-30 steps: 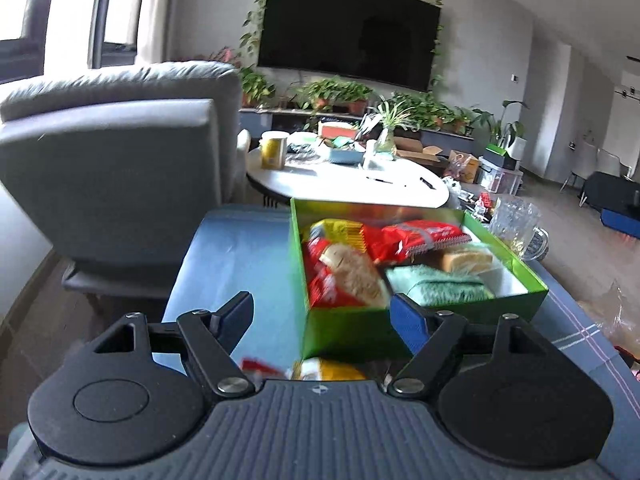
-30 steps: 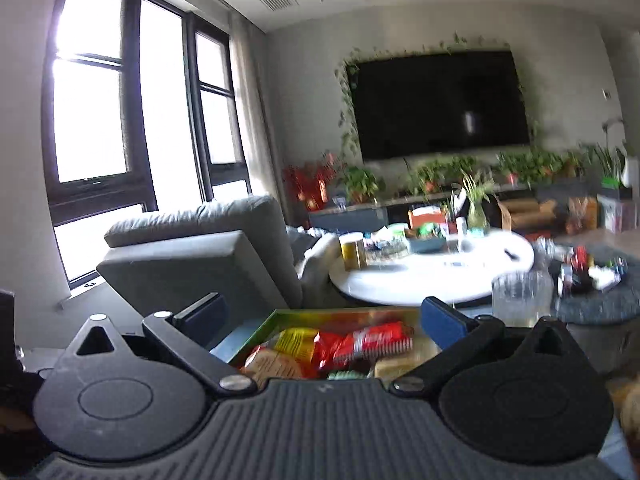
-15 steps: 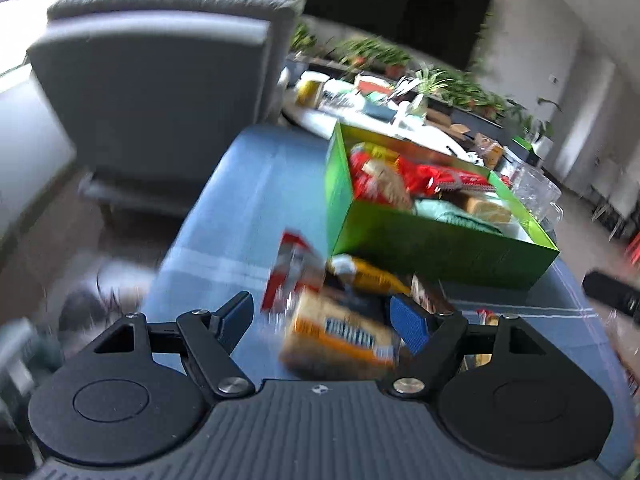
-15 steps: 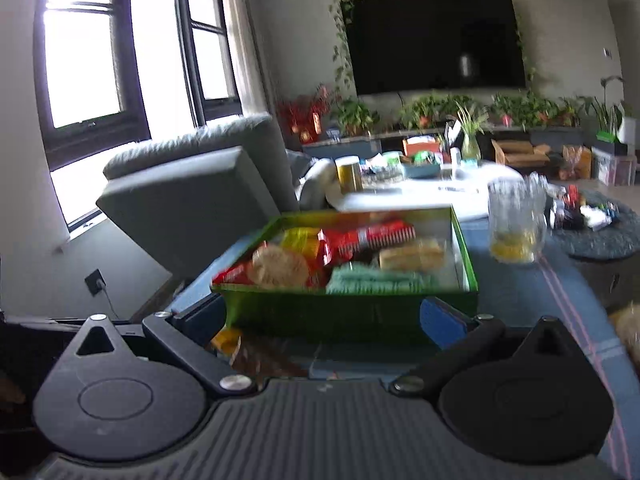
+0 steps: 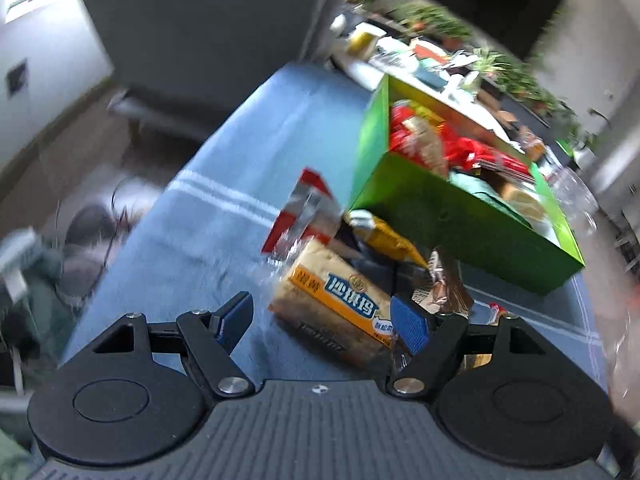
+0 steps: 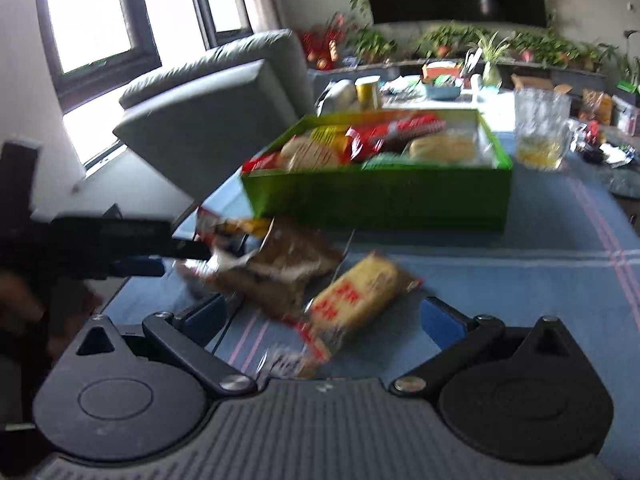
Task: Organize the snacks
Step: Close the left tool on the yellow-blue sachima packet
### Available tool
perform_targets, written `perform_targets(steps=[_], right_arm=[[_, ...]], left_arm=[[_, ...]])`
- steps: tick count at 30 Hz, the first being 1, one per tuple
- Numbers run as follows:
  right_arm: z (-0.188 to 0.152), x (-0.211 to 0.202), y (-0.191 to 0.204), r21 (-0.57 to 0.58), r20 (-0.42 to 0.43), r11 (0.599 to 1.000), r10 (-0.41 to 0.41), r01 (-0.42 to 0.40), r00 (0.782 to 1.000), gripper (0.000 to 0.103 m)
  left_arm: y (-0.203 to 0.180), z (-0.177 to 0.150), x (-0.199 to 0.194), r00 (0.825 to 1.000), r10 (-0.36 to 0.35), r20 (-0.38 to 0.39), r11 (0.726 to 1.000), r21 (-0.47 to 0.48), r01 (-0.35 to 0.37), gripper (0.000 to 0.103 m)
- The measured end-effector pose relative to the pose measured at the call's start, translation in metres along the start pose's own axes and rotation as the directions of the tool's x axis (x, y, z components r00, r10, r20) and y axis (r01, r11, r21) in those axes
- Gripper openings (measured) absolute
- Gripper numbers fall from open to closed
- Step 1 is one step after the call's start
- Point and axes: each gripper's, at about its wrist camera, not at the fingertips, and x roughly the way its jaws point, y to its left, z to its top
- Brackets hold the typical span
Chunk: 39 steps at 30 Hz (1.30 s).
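A green box [image 5: 452, 216] [image 6: 380, 196] holding several snack packs sits on the blue tablecloth [image 5: 224, 208]. Loose snacks lie in front of it. My left gripper [image 5: 326, 320] is open, its jaws around an orange-labelled bread pack [image 5: 340, 292] without closing on it; a red and silver pack [image 5: 304, 208] and a yellow pack [image 5: 384, 236] lie beyond. My right gripper [image 6: 324, 316] is open over a yellow cake pack [image 6: 356, 300], beside a brown pack [image 6: 280, 272]. The left gripper also shows at the left of the right wrist view [image 6: 132, 256].
A grey armchair [image 6: 216, 116] stands at the table's far left. A glass jug [image 6: 540, 136] stands right of the box. A white round table [image 6: 432, 96] with clutter, plants and a wall TV lie behind. The cloth's edge drops to the floor on the left.
Both grippers have tilted down and moved closer to the loose snacks in front of the box. Both stay open.
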Motion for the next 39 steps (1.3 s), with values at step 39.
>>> perform_targets(steps=[39], right_arm=[[-0.009,0.005,-0.006,0.032,-0.082,0.999,0.029,-0.026,0.996,0.062]], left_arm=[[-0.023,-0.037,-0.017,0.997,-0.072,0.01,0.876,0.479,0.059,0.061]])
